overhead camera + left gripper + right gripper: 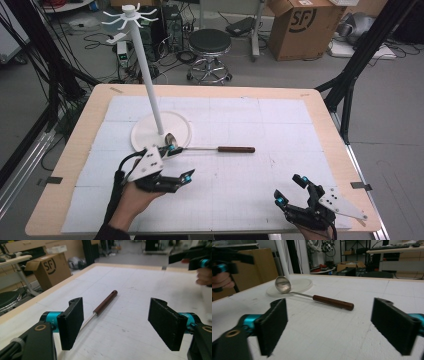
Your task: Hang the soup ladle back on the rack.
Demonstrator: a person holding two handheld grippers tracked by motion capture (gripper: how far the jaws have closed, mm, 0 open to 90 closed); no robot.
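The left gripper [179, 162] hangs at lower left of the high view with its jaws apart and nothing between them; one fingertip sits just beside the ladle [210, 148] bowl, though I cannot tell whether they touch. In the left gripper view the ladle's brown handle [105, 302] runs up the middle of the frame, between the two pads but farther off. The right gripper [290, 191] rests at lower right of the high view, jaws also apart and empty, well apart from the ladle.

The ladle lies flat on the table [260, 195], bowl against the edge of the white stand [161, 129] base at centre left, handle pointing right.

This looks like the approach to a pick-up, probably to hang the ladle on the stand's hooks [130, 16] at upper left. Next, the left gripper should lower over the thin shaft, square its pads across it, and close.
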